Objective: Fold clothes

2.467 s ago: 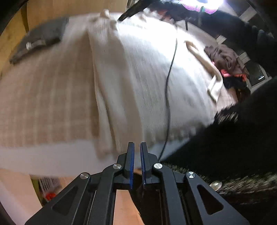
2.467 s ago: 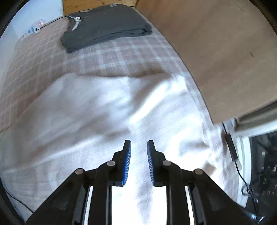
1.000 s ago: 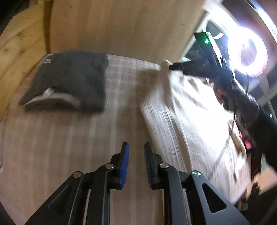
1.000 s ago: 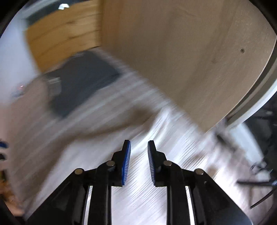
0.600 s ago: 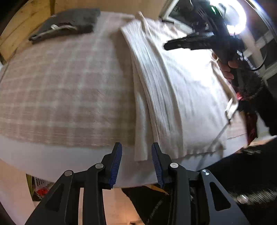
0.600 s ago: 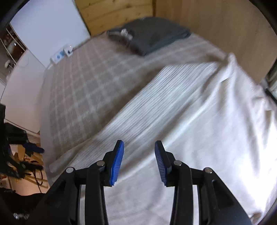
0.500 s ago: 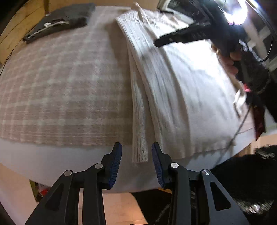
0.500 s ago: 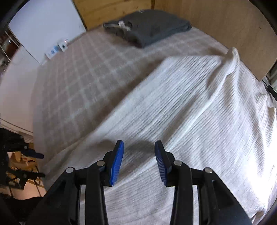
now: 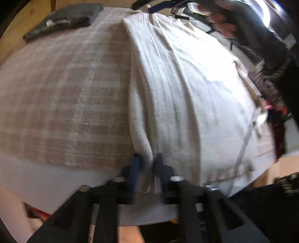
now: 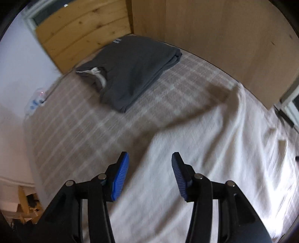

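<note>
- Bed [image 10: 78,130] under a beige plaid cover.
- Plain wooden board [image 10: 224,28] along its far edge.
- Knotty plank wall [image 10: 84,24] at the far left corner.
- Bright lamp [image 9: 265,9] overhead.

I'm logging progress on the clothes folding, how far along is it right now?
One piece looks finished: the dark grey folded garment lies flat at the far corner of the checked beige bedcover. In hand: the cream ribbed knit sweater, its long sleeve end between the left gripper's fingers. The right gripper hovers open above it. Its folds are still left.
</note>
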{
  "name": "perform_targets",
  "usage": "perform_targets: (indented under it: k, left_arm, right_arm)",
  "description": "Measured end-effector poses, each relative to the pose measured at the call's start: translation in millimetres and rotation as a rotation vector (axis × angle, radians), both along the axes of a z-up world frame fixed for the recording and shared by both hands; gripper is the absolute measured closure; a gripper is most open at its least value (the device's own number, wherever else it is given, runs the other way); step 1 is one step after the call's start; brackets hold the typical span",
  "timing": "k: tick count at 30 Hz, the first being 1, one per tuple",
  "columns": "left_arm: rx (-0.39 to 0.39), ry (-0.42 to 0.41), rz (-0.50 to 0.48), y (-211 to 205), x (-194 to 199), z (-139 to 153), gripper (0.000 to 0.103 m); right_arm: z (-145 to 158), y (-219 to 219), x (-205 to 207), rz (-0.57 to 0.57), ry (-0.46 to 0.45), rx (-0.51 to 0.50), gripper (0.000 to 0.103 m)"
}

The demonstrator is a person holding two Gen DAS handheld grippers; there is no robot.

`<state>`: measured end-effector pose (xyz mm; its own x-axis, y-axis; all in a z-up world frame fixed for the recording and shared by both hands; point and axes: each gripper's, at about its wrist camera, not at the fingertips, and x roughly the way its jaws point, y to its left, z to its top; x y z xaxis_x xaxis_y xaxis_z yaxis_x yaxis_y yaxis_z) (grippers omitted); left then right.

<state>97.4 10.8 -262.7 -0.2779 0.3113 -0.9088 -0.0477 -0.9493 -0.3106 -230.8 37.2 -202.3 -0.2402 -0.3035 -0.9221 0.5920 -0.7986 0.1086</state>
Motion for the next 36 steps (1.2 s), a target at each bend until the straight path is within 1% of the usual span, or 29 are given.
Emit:
perform_targets:
  k: [3,4,6,7,8,10,11,12,15,17,18,19,21,23,24,25,27,29,30,31,33,36]
  left_arm:
    - [-0.018,0.025,-0.02,3,0,3,0.092]
    - [-0.012,0.03,-0.021,2,0,5,0.092]
    - [0.006,0.044,-0.02,-3,3,10,0.093]
    - [0.012,0.051,-0.016,-6,5,13,0.101]
    - [0.016,0.059,-0.011,-9,7,16,0.101]
    - [0.021,0.075,-0.004,-14,7,20,0.1]
    - [0.028,0.078,-0.002,-16,7,20,0.1]
    - [0.029,0.078,-0.002,-18,7,19,0.1]
    - [0.038,0.077,0.001,-22,7,18,0.1]
    - [0.066,0.072,0.011,-23,10,21,0.095]
    - [0.059,0.072,0.023,-24,10,22,0.09]
    - [0.028,0.072,0.035,-24,9,23,0.073]
    - [-0.019,0.068,0.028,-21,4,23,0.059]
    - [-0.044,0.062,0.004,-15,0,23,0.059]
    - [-0.057,0.058,-0.01,-12,-2,23,0.055]
    - [-0.072,0.053,-0.028,-7,-4,21,0.054]
    - [-0.097,0.041,-0.058,4,-9,16,0.054]
    - [-0.117,0.032,-0.086,14,-9,9,0.055]
    - [-0.127,0.028,-0.097,18,-10,6,0.068]
    - [-0.121,0.032,-0.105,22,-11,6,0.089]
    - [-0.092,0.053,-0.12,25,-12,8,0.093]
    - [-0.099,0.076,-0.139,24,-8,16,0.094]
  right_arm:
    - [-17,-25,-10,-0.008,-0.003,0.124,0.056]
    - [-23,-30,-15,-0.018,0.0,0.171,0.056]
    - [-33,-34,-22,-0.033,-0.007,0.22,0.056]
    - [-36,-31,-25,-0.046,-0.02,0.226,0.056]
    - [-39,-29,-29,-0.057,-0.037,0.223,0.056]
    - [-44,-23,-33,-0.064,-0.053,0.205,0.067]
    - [-45,-21,-34,-0.065,-0.042,0.214,0.077]
    - [-45,-19,-35,-0.069,-0.041,0.217,0.079]
    - [-43,-13,-39,-0.085,-0.075,0.199,0.079]
    - [-43,-12,-39,-0.089,-0.081,0.199,0.079]
    - [-43,-11,-39,-0.091,-0.084,0.199,0.079]
    - [-43,-11,-39,-0.091,-0.083,0.202,0.079]
    - [-44,-13,-36,-0.087,-0.067,0.216,0.079]
    - [-44,-14,-34,-0.082,-0.057,0.228,0.079]
    - [-44,-14,-34,-0.083,-0.057,0.228,0.079]
    - [-44,-14,-34,-0.085,-0.057,0.227,0.079]
    - [-44,-13,-34,-0.088,-0.056,0.225,0.08]
    - [-44,-11,-33,-0.089,-0.051,0.222,0.083]
    - [-43,-10,-33,-0.088,-0.048,0.22,0.086]
    - [-42,-8,-33,-0.09,-0.048,0.209,0.087]
    - [-38,1,-33,-0.103,-0.06,0.167,0.091]
    - [-28,19,-34,-0.123,-0.088,0.078,0.093]
